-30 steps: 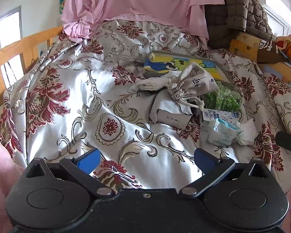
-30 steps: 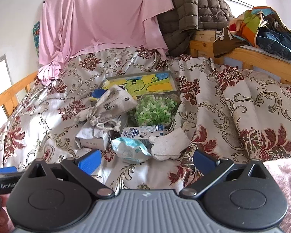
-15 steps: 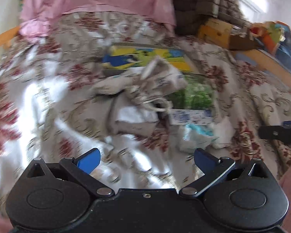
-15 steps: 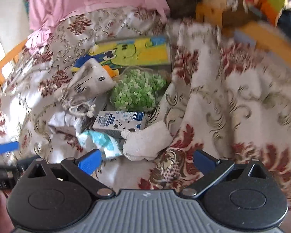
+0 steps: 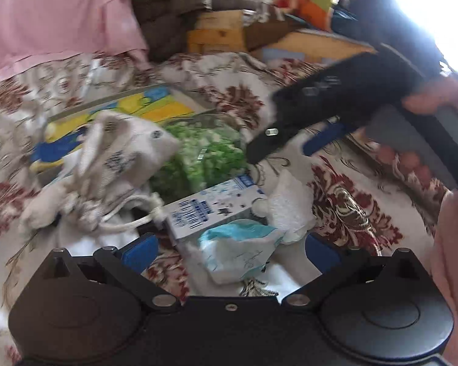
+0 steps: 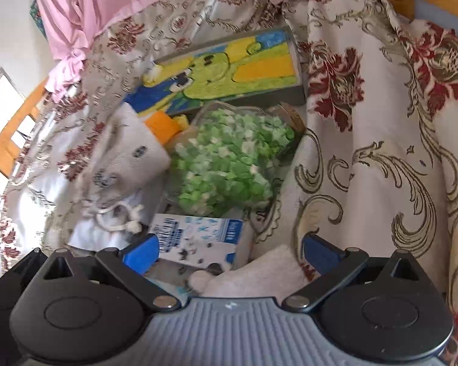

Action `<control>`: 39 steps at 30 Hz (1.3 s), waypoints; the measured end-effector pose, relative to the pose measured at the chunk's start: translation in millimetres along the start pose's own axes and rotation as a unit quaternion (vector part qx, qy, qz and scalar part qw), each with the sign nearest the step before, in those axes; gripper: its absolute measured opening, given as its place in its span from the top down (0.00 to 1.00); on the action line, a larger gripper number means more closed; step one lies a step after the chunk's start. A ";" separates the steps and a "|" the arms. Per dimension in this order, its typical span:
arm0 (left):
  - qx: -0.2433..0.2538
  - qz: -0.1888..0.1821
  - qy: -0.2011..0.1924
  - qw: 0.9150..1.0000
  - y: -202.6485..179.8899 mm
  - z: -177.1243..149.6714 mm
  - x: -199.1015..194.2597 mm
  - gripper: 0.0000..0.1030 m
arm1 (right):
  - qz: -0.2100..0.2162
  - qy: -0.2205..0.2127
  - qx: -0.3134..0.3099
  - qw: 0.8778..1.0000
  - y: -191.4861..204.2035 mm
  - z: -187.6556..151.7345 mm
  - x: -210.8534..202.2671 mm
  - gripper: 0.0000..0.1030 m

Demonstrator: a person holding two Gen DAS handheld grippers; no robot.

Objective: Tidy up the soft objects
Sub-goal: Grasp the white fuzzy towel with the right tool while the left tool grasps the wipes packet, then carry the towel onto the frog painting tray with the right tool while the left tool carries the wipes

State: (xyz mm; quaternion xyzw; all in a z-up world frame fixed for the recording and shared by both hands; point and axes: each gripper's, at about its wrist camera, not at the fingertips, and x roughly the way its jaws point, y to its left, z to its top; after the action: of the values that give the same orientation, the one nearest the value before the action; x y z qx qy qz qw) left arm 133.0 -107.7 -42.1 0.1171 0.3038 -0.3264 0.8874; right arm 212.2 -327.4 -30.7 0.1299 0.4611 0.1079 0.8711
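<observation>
- Just ahead of the left tool (image 5: pixel 229 245), between its spread blue pads, lies a crumpled teal-and-white packet (image 5: pixel 241 251) on the bed (image 5: pixel 345 210); nothing is held.
- Right tool (image 6: pixel 230 251) is likewise wide open and empty, hanging low over a white fuzzy sock (image 6: pixel 253 277) and a blue-and-white carton (image 6: pixel 198 239) just beyond its pads.
- Further out from both tools sit a drawstring pouch (image 5: pixel 119 158), a clear bag of green bits (image 6: pixel 229 155) and a yellow-and-blue cartoon box (image 6: pixel 226 70), all crowded together and touching.
- My guess: this is the reach-in before a first pick. The sock for the right tool and the packet for the left look the likeliest targets.
- Next move calls for lowering until the pads straddle the soft thing, then closing gently; the carton touches the sock, so it may get nudged.
- Writing: the carton and pouch carry dark print, too blurred to read. No brand can be made out.
</observation>
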 end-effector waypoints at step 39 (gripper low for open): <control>-0.056 0.118 0.102 0.986 4.3 -26.6 4.0 0.25 | -0.064 0.134 -0.200 0.969 50.4 -51.7 53.4 0.02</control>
State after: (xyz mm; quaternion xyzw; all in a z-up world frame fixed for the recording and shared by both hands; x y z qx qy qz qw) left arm 125.9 -95.7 -65.5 0.1351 0.3943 -0.1879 0.8894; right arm 195.3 -256.8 -83.6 -0.0921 0.5503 0.1583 0.8146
